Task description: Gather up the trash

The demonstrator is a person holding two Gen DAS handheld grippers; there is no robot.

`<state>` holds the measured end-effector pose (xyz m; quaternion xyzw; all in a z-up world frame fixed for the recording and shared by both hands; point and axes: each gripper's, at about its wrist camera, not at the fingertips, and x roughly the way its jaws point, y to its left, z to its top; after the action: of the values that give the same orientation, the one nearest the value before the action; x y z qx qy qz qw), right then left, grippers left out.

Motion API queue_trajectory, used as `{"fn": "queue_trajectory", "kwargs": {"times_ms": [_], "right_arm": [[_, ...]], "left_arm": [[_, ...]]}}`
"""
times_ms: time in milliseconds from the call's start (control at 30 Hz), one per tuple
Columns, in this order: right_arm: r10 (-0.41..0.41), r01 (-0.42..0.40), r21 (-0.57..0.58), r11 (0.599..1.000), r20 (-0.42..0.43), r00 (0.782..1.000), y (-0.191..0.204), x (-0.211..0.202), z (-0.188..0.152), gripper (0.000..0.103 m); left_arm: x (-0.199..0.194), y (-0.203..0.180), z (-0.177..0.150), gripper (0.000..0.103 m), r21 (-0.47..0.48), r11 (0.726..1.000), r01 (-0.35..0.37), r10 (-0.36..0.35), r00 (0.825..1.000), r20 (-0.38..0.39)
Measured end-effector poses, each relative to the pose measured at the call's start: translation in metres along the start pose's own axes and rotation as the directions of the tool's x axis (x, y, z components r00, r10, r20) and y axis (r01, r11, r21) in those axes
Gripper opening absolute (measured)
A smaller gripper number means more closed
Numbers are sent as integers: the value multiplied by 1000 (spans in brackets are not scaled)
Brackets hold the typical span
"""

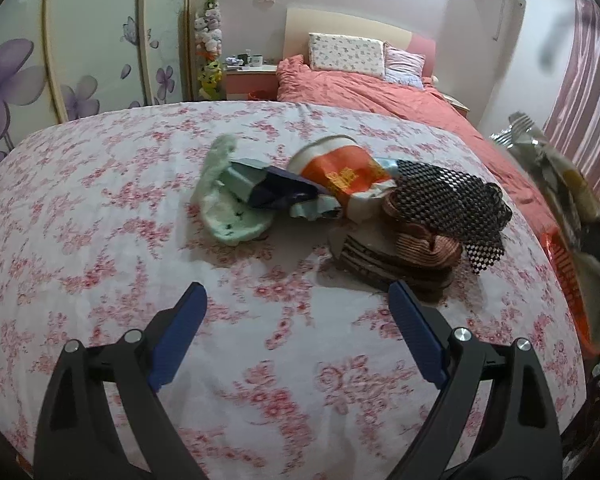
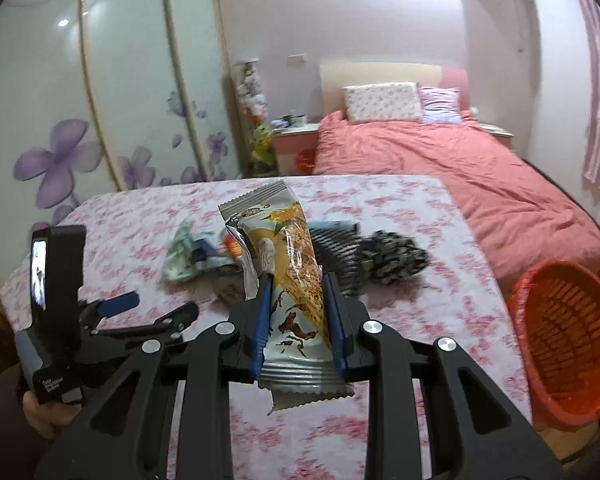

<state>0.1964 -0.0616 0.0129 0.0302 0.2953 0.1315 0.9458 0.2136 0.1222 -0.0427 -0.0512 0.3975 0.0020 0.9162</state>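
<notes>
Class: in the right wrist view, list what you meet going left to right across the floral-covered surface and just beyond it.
Left tool → green cloth → snack wrapper held in the right tool → dark patterned cloth → orange basket.

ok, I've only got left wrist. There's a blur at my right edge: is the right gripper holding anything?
Observer: Yes. The right gripper is shut on a snack wrapper, pinched between both fingers.
Operator: Bin near it?
Observer: An orange basket with a red liner stands just right of the floral cloth, lower than it.
Operator: Anything inside?
Observer: The part of its inside that shows looks empty.
</notes>
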Motion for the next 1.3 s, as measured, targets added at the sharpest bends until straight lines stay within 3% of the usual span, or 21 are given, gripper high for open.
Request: {"fn": "queue_trajectory", "kwargs": {"times_ms": [400,567,700,1067,1300], "right_arm": [[-122,128,102,987,-65,990,-56,16,-24,26],[-130,140,126,982,-83,988,-69,18,-30,26],[-136,147,140,979,-87,987,-77,17,-32,26],[-113,130,159,979,-107,988,-78,25,-38,27],[-109,126,162,979,-113,988,-78,26,-39,27]], "left_arm": [[32,-64,3,90,58,998,40,-36,998,-59],[45,-87,4,90,98,995,-22,28,998,-63],[48,-76,5,89,75,997,-35,41,996,-73],[26,-1,-5,89,32,993,-110,112,992,-64],[15,-11,-1,89,16,999,-40,40,999,-37]]}}
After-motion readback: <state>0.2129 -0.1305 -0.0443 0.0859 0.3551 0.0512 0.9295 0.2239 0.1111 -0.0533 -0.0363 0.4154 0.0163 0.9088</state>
